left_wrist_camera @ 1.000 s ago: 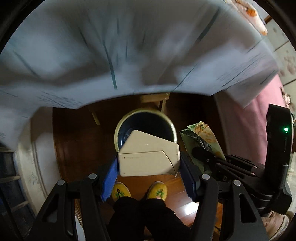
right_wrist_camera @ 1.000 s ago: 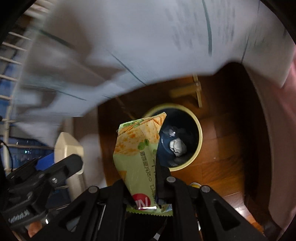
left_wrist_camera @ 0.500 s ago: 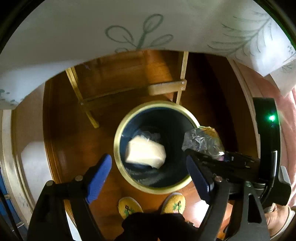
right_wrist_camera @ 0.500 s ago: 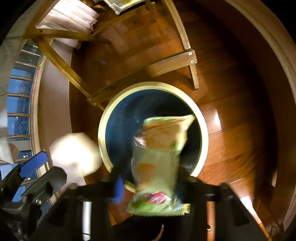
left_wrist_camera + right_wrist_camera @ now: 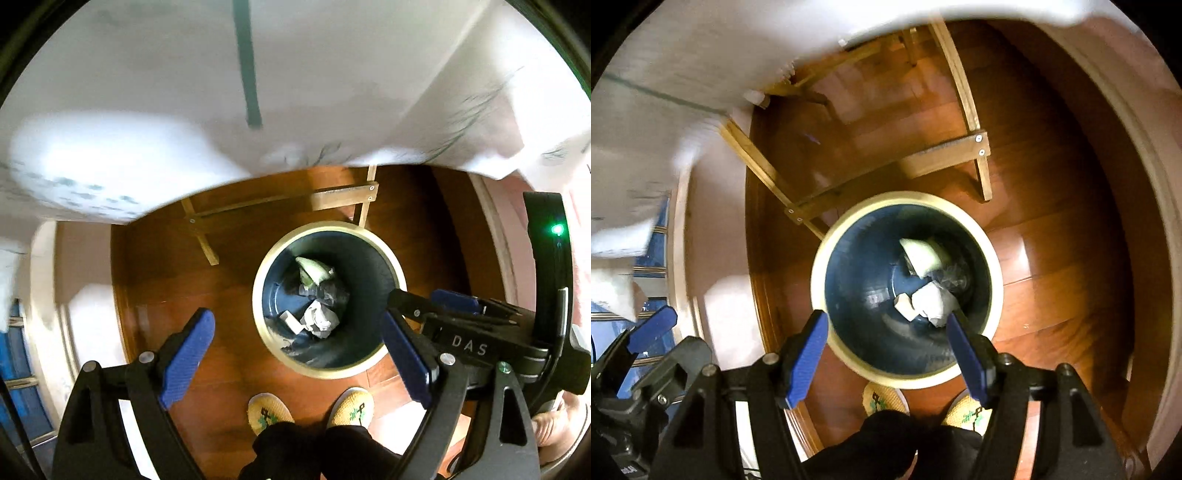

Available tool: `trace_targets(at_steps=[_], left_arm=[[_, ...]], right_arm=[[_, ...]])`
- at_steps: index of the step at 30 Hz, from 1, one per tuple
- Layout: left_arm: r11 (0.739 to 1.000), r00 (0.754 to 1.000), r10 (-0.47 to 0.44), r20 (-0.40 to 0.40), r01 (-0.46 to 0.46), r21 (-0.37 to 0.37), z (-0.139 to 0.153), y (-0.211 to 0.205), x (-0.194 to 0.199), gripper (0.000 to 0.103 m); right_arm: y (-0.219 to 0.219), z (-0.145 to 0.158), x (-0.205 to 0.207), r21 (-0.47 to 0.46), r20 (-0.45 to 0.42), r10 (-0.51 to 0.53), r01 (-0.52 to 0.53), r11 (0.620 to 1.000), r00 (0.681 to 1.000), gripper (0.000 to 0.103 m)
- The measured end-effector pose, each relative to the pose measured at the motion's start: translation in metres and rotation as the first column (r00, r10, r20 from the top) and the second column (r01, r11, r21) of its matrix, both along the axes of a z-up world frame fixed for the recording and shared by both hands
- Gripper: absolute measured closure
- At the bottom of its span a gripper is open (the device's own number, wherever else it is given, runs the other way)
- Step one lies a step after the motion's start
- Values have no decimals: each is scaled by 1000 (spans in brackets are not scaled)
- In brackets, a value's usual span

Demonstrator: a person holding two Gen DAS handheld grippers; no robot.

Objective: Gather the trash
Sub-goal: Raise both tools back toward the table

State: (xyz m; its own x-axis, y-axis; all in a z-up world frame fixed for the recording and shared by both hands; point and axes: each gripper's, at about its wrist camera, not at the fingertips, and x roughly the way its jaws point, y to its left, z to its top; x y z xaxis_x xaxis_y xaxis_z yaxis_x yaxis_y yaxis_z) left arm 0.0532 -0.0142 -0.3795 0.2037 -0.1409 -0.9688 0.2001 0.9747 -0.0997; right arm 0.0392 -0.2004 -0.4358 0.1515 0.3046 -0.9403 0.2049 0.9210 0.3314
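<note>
Green snack bag lies slanted inside the round bin, upper end toward the rim.

Each gripper has a black frame with triangular cutouts, silver screws and ribbed blue fingers. The right gripper, at the frame's right, bears white lettering "DAS" and a green light. The person wears dark trousers and yellow patterned slippers.
</note>
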Motion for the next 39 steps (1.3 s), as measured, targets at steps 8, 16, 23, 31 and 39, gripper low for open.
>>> trace_targets(at_steps=[8,16,23,31,39], left_arm=[[999,997,-8,70,10,-33,119,16,-10,13],[996,982,-51,183,64,-67,247,34,-8,13],[987,950,-114,292,141,-72,329,34,-8,13],[981,917,-133,375,175,-78,377,39,-2,13],[979,902,-132,411,184,-89,391,45,11,13]], right_arm=[[1,105,-22,-13,40,-28,28,1000,999,36],[5,231,-40,-16,136,-37,40,999,990,36],[8,319,-50,-65,289,-35,56,996,957,36],[10,384,-51,-141,426,-33,102,985,904,36],[18,417,-41,-188,506,-23,136,973,862,36]])
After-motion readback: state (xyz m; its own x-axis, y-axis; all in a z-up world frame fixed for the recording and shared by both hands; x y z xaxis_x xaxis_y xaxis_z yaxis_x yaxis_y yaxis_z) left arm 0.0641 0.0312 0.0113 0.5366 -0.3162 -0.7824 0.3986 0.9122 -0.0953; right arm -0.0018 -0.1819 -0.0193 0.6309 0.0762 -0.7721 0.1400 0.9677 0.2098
